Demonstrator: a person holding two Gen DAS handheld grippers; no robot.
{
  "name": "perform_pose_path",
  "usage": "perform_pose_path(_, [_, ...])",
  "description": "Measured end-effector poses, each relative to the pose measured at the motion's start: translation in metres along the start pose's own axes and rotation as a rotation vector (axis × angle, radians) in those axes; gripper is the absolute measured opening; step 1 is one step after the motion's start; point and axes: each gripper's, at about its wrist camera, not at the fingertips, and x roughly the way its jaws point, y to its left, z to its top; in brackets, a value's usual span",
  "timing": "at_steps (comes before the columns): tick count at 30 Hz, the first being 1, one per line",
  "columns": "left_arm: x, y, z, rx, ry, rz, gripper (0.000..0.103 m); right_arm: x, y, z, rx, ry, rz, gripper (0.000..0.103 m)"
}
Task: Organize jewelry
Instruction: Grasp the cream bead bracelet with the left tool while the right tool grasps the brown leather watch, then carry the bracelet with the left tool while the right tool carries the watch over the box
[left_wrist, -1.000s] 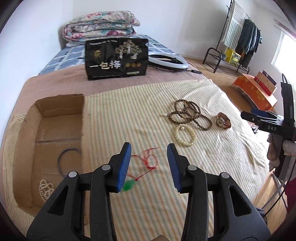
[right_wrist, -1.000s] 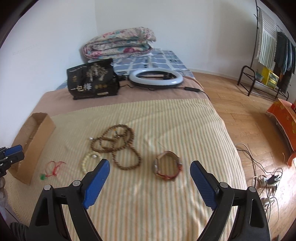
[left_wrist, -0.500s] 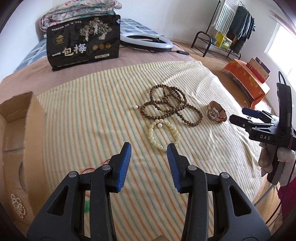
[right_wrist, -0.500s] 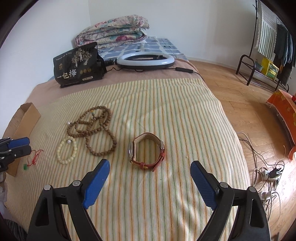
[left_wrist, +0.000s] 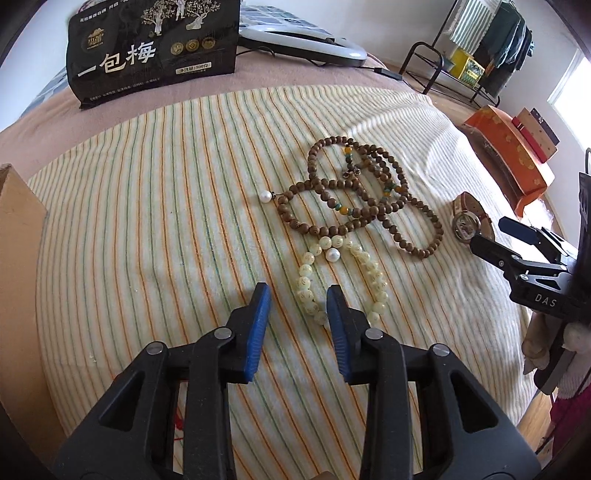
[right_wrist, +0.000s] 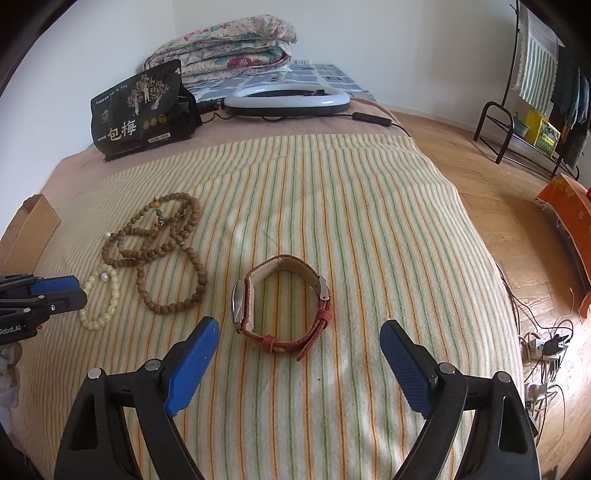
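Note:
On the striped blanket lie a cream bead bracelet (left_wrist: 343, 277) with a pearl, a long brown wooden bead strand (left_wrist: 354, 195) and a red-strap watch (right_wrist: 280, 306). My left gripper (left_wrist: 299, 295) is open and empty, its tips just short of the cream bracelet's near end. My right gripper (right_wrist: 299, 332) is wide open and empty, its fingers on either side of the watch's near end. The watch also shows in the left wrist view (left_wrist: 469, 221), and the cream bracelet in the right wrist view (right_wrist: 101, 295).
A cardboard box (left_wrist: 18, 258) stands at the blanket's left edge. A black snack bag (right_wrist: 140, 110), a ring light (right_wrist: 288, 98) and folded quilts (right_wrist: 225, 55) lie at the far end. The bed's right edge drops to a wooden floor with cables (right_wrist: 543, 347).
My left gripper moved right and forward from the red cord by the box to the cream bracelet. My right gripper moved forward up to the watch. Both stayed open.

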Motion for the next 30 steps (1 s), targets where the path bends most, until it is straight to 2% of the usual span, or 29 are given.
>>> perform_pose_path(3, [0.005,-0.003,0.0,0.015,-0.007,0.017,0.026,0.006,0.003,0.001,-0.013,0.002,-0.004,0.09])
perform_pose_path(7, [0.01,-0.005,0.001,0.019,-0.019,0.026,0.008,0.014,0.007,0.004,-0.018,0.008,-0.007,0.09])
perform_pose_path(18, [0.006,-0.008,0.004,0.016,-0.045,0.013,0.005,0.026,0.011,0.008,-0.034,0.01,-0.017,0.09])
perform_pose_path(20, [0.003,-0.01,0.004,0.018,-0.052,0.008,0.005,0.027,0.012,0.009,-0.038,0.008,-0.013,0.085])
perform_pose_path(23, [-0.003,-0.016,0.005,0.03,-0.07,0.004,0.005,0.026,0.015,0.009,-0.048,0.006,-0.004,0.072])
perform_pose_path(24, [-0.005,-0.018,0.006,0.033,-0.076,0.003,0.005,0.025,0.015,0.01,-0.051,0.006,-0.003,0.063])
perform_pose_path(25, [-0.008,-0.019,0.007,0.037,-0.083,0.002,0.005,0.024,0.016,0.011,-0.054,0.007,-0.006,0.06])
perform_pose_path(30, [-0.018,-0.025,0.009,0.05,-0.111,-0.006,0.005,0.021,0.018,0.012,-0.065,0.012,-0.009,0.059])
